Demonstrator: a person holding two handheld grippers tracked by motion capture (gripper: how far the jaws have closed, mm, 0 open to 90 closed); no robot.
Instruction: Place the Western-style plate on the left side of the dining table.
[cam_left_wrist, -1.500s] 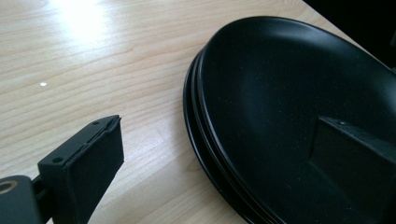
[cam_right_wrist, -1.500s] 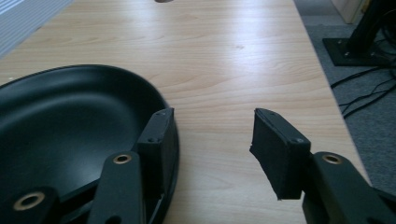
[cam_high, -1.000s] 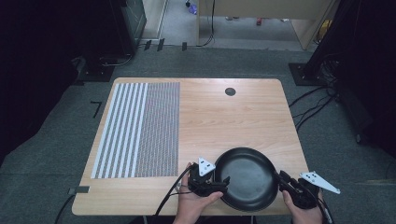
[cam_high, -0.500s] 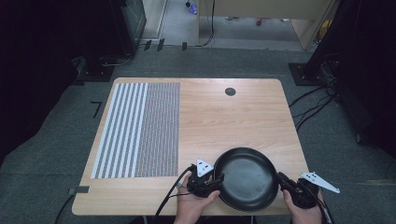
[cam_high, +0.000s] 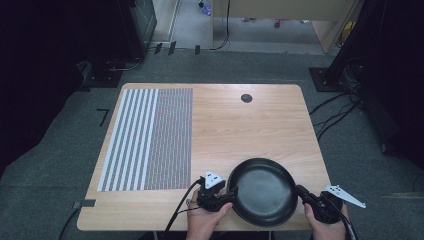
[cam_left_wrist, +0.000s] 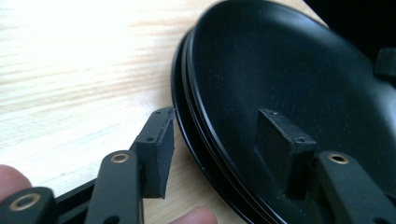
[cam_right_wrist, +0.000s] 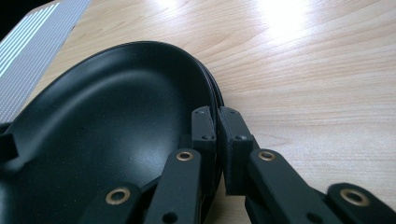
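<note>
Plates (cam_right_wrist: 116, 140) look stacked in right gripper (cam_right_wrist: 217, 135) view alone.

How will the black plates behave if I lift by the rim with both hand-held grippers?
The black plates look rigid, so they should lift without flexing. The glossy surface may slip in the pads. The rim shows several stacked edges, so lower plates may stay behind; the left hand-held gripper straddles the rim with a gap.

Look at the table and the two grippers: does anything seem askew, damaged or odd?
Nothing looks damaged or spilled. The stacked black plates sit close to the table's near edge, the right gripper clamping their rim.
</note>
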